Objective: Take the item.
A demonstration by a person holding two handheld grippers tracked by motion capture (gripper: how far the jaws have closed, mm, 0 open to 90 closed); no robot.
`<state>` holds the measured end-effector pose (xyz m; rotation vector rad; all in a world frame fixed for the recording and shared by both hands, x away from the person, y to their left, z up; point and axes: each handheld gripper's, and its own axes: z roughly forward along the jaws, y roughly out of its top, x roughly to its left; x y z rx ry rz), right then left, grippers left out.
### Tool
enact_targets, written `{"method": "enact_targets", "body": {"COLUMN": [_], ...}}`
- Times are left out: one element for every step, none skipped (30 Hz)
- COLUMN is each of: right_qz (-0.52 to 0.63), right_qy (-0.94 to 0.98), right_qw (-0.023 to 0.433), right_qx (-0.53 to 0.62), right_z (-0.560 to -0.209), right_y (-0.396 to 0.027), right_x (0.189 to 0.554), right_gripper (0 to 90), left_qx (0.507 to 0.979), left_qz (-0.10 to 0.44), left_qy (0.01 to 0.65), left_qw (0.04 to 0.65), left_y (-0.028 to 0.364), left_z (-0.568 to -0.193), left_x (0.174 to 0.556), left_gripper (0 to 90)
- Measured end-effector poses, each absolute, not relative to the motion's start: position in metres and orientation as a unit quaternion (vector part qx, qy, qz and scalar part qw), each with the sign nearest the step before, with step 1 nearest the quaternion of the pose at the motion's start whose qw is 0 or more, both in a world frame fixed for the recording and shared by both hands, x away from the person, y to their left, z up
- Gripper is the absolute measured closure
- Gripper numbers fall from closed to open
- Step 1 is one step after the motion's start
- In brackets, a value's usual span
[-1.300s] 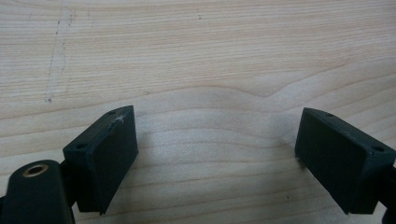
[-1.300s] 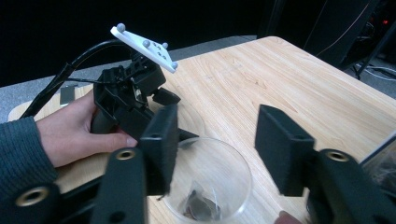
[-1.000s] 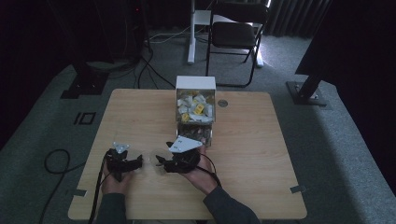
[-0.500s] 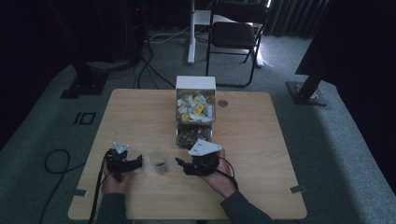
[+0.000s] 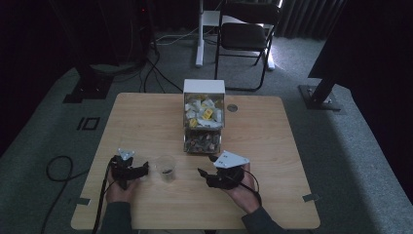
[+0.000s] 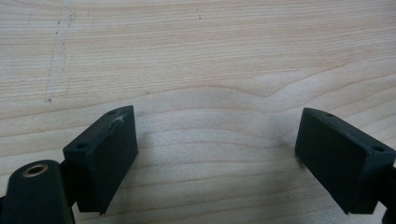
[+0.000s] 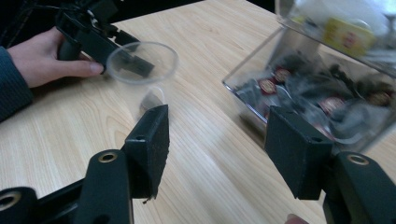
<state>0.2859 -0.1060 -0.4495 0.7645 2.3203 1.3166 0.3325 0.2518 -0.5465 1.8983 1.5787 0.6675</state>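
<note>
A clear plastic cup point(image 5: 166, 168) stands upright on the wooden table point(image 5: 146, 117) with a small dark item in its bottom. My left gripper point(image 5: 141, 170) rests just left of the cup, open, its jaws wide over bare wood point(image 6: 215, 158). My right gripper point(image 5: 203, 174) sits to the cup's right, apart from it, open and holding nothing point(image 7: 215, 140). In the right gripper view the cup point(image 7: 142, 65) stands ahead on the left, with the left gripper point(image 7: 93, 37) and its hand point(image 7: 42, 58) behind it.
A clear two-tier box point(image 5: 203, 122) stands mid-table: white and yellow packets in the upper part, dark sachets in the lower bin point(image 7: 327, 93). A folding chair point(image 5: 246, 34) stands beyond the far edge. Bare wood lies around both grippers.
My right gripper has drawn back to the right, away from the cup, which now stands alone between the grippers. The left gripper has stayed in place.
</note>
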Motion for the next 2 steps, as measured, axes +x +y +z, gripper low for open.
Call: {"method": "enact_targets", "body": {"right_qz": [0.466,0.467], "right_qy": [0.821,0.818], "right_qw": [0.183,0.185], "right_qx": [0.275,0.280], "right_z": [-0.4502,-0.4510], "right_y": [-0.1096,-0.1145], "right_x": [0.2855,0.2850], "right_gripper": [40.1,40.1], "left_qx": [0.711,0.711], "left_qz": [0.250,0.250], "left_qy": [0.591,0.591], "left_qw": [0.288,0.288], "left_y": [0.2518,0.2518], "left_z": [-0.5465,-0.5465], "left_x": [0.3325,0.3325], "left_gripper": [13.5,13.5]}}
